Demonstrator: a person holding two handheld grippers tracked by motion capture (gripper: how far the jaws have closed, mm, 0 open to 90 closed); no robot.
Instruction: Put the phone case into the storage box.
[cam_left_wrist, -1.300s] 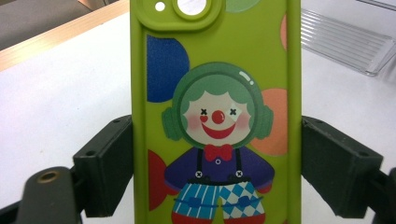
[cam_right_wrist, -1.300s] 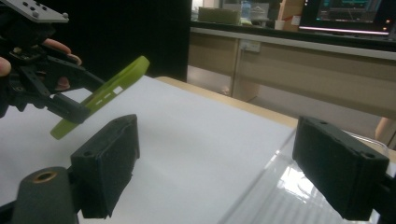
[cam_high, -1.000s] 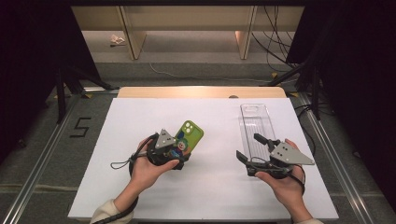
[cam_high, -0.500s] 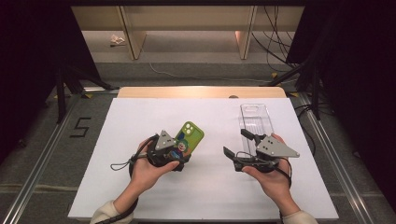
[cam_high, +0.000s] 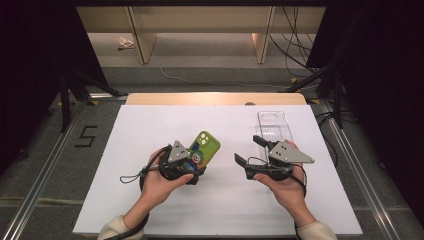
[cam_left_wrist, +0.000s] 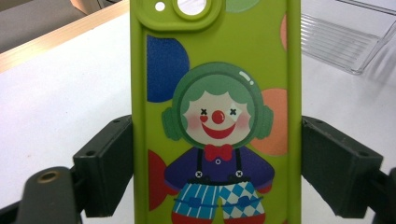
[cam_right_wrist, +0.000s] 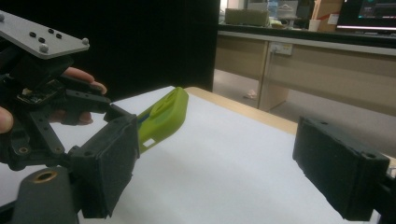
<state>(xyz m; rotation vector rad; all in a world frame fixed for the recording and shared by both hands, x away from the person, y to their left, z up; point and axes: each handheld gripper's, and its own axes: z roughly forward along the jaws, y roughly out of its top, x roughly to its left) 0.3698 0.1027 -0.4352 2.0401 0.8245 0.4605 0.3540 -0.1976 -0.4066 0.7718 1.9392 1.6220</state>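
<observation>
We see the left hand-held gripper (cam_high: 192, 162) clamping a glossy lime-green phone case (cam_left_wrist: 215, 112) by its long edges, mid-tabletop (cam_high: 150, 130). The right hand-held gripper (cam_high: 250, 150) gapes empty just beside a ribbed clear plastic case (cam_high: 274, 127) near the tabletop's far right corner.

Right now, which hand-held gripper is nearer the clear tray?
Right. The right hand-held gripper hovers open at the clear tray's near end; the left hand-held gripper is farther left, clamped on the green phone case.

A clear plastic tray (cam_high: 274, 129) lies on the white table (cam_high: 150, 125), a painted 5 (cam_high: 86, 136) beside it
</observation>
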